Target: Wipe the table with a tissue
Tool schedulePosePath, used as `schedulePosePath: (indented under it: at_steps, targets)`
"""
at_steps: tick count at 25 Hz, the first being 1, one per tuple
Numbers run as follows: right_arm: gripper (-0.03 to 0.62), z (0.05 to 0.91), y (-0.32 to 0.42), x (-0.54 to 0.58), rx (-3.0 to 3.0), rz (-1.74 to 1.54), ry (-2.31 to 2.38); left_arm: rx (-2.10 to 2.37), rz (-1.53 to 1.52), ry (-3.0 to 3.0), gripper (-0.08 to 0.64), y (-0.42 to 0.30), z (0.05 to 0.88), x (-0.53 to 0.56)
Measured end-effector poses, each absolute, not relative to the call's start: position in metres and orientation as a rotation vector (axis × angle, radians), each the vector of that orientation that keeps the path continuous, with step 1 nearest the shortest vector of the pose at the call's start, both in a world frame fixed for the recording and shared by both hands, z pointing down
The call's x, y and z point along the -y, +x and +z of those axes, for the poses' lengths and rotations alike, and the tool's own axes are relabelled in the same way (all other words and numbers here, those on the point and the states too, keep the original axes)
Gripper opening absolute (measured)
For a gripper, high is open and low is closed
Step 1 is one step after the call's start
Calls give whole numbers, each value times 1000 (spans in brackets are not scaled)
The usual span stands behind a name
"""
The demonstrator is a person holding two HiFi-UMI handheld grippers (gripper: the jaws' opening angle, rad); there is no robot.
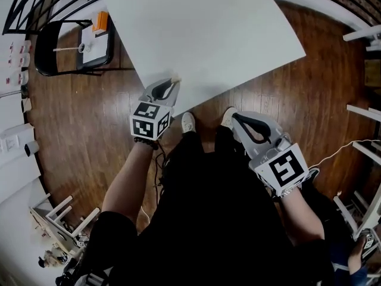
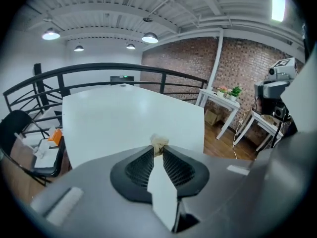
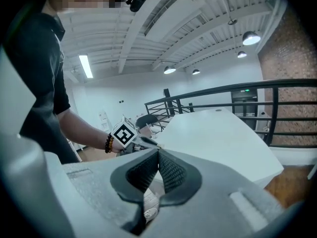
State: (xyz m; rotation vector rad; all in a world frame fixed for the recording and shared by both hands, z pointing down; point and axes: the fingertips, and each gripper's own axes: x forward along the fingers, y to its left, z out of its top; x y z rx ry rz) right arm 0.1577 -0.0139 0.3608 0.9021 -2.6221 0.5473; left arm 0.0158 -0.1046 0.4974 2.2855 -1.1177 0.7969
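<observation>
Smooth white table [image 1: 202, 34] | left gripper [image 1: 174, 82] clamps tissue [image 2: 159, 143] at 6 o'clock edge, crumple clear only in left gripper view | right gripper [image 3: 158, 151] jaws together, empty

Place: open loft-style studio or workroom, industrial in finish.
Walls: exposed red brick wall [image 2: 237, 63] on one side; plain white elsewhere.
Ceiling: white-painted ceiling [image 2: 124, 9] with bare beams and pipes; round pendant lamps [image 2: 150, 37].
Floor: dark wooden floor [image 1: 89, 118], laid in planks.
Boundary: black metal railing [image 2: 99, 71] running behind the table, as at a mezzanine edge.
Furniture: large white table [image 1: 202, 34]; black chair [image 1: 50, 52] beside it, papers and an orange item on its seat; white side table [image 2: 220, 95] bearing small potted plants [image 2: 236, 91].
Equipment: grey camera-like device [image 2: 280, 73] on a stand near the brick.
</observation>
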Motion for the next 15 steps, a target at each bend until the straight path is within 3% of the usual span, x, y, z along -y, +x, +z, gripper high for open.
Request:
schedulePosePath:
  at_steps: [15]
  targets:
    - [-8,349,109,35,2658,477,817,1312,507,2274,74,-16,406,74]
